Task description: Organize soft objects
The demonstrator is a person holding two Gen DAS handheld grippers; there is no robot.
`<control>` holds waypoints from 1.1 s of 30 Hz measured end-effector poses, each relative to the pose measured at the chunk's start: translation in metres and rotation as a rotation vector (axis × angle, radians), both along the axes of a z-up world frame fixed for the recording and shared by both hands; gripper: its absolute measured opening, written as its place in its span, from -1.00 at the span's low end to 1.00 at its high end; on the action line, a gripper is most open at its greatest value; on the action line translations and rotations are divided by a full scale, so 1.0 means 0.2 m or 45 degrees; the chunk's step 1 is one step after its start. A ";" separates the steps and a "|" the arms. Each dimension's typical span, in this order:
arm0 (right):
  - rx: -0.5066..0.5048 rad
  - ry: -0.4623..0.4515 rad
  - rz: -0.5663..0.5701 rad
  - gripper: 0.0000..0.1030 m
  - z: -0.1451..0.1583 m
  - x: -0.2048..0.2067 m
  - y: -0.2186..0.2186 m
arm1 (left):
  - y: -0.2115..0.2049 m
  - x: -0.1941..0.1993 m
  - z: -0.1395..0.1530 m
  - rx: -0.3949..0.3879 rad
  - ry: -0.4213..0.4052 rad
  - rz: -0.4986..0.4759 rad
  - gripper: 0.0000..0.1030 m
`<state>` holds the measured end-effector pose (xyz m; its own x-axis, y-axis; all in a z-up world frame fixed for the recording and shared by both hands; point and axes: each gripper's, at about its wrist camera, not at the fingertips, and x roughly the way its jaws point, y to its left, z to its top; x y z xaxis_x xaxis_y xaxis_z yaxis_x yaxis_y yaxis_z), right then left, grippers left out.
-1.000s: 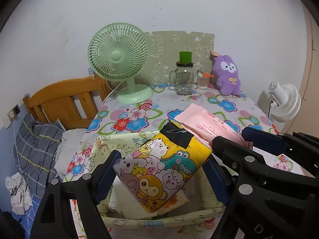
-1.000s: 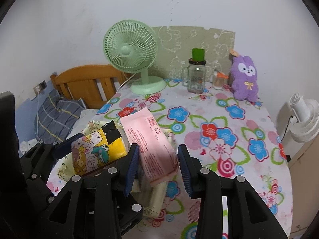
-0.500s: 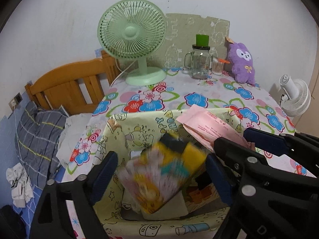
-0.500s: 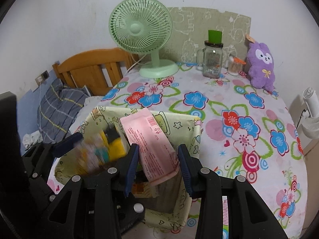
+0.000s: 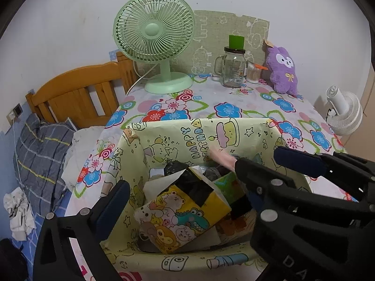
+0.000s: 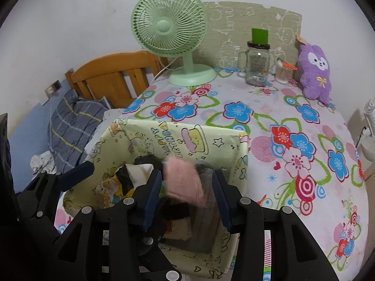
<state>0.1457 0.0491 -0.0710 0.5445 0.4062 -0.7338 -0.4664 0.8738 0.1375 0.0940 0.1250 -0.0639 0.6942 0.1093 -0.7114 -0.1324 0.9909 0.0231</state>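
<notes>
A pale yellow cartoon-print box (image 5: pixel 199 128) (image 6: pixel 182 128) stands on the flowered tablecloth near its front edge. My left gripper (image 5: pixel 185 201) hangs over it, jaws wide and still opening. Below them, the yellow animal-print pack (image 5: pixel 182 215) lies loose on the box's contents, free of both pads. My right gripper (image 6: pixel 186 194) is beside it over the same box, jaws opening. A pink pack (image 6: pixel 185 182), blurred, drops between the pads with a gap on each side. A purple plush (image 5: pixel 283 70) (image 6: pixel 316 75) sits at the far right of the table.
At the back of the table stand a green fan (image 5: pixel 154 37), a glass jar mug with a green lid (image 5: pixel 234 68) and a small swab pot (image 5: pixel 253 72). A wooden headboard (image 5: pixel 77 93) and plaid pillow (image 5: pixel 39 154) lie left. A white fan (image 5: pixel 344 112) stands right.
Both grippers sank over the box. The left jaws widened and the yellow pack fell from them into the box. The right jaws spread and the pink pack is slipping down.
</notes>
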 end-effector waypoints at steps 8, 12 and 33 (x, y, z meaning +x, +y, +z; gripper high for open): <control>0.017 -0.035 -0.018 0.46 0.04 -0.04 -0.06 | -0.04 -0.04 0.04 0.004 -0.016 0.004 0.99; 0.011 -0.050 -0.037 0.52 0.08 -0.07 -0.11 | -0.09 -0.07 0.08 0.017 -0.044 -0.004 0.99; 0.088 -0.237 -0.190 0.84 0.32 -0.31 -0.55 | -0.45 -0.23 0.31 0.049 -0.193 -0.084 0.99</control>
<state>0.0842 -0.0615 -0.0076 0.7255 0.3564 -0.5887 -0.3555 0.9266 0.1229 0.0485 0.0359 -0.0019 0.8000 0.0848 -0.5939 -0.0718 0.9964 0.0456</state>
